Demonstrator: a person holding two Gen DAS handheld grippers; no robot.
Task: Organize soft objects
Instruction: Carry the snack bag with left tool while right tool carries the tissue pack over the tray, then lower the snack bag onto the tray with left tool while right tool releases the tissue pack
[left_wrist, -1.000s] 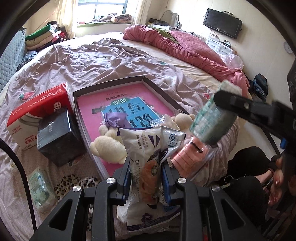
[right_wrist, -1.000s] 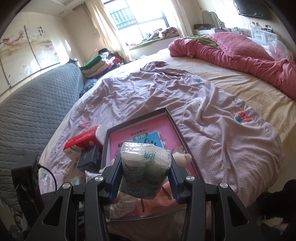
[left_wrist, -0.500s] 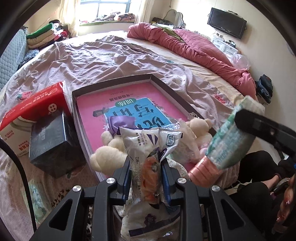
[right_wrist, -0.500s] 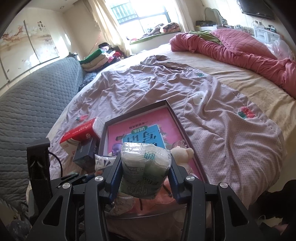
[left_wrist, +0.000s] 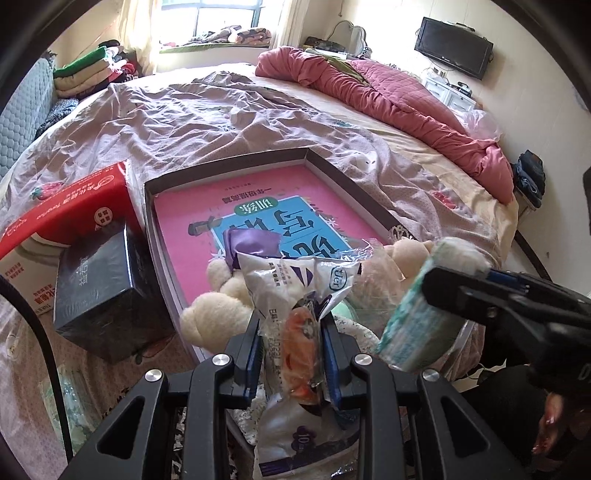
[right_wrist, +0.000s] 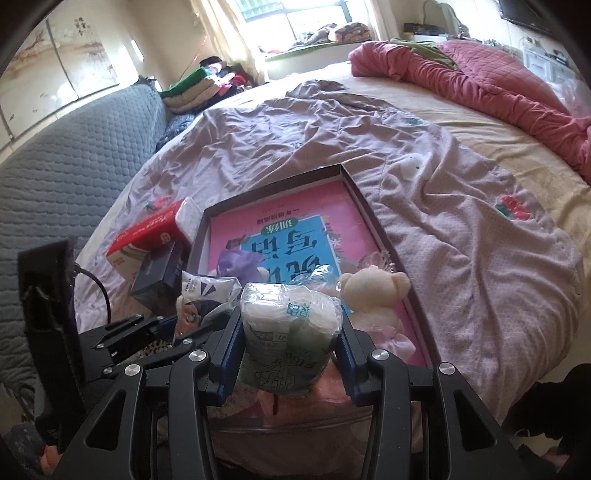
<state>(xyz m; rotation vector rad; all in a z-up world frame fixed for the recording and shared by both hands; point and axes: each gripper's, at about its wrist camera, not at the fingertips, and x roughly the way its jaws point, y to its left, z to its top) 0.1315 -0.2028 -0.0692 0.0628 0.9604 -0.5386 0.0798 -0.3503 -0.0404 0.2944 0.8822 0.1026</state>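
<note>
left gripper (left_wrist: 291, 345) clamped on white pkt (left_wrist: 295, 280); right gripper (right_wrist: 288, 345) clamped on tissue pack (right_wrist: 288, 332).

2 boxes (left_wrist: 92, 295), 1 tray (left_wrist: 332, 173), maybe 2 plush toys (right_wrist: 373, 295)

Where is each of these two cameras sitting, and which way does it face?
Left wrist: on the left gripper, looking down over its white plastic packet at the shallow box on the bed; a hand shows.
Right wrist: on the right gripper, clamping a tissue pack, facing the same way.
Shared: box, cream teddy bear, red tissue box.
</note>
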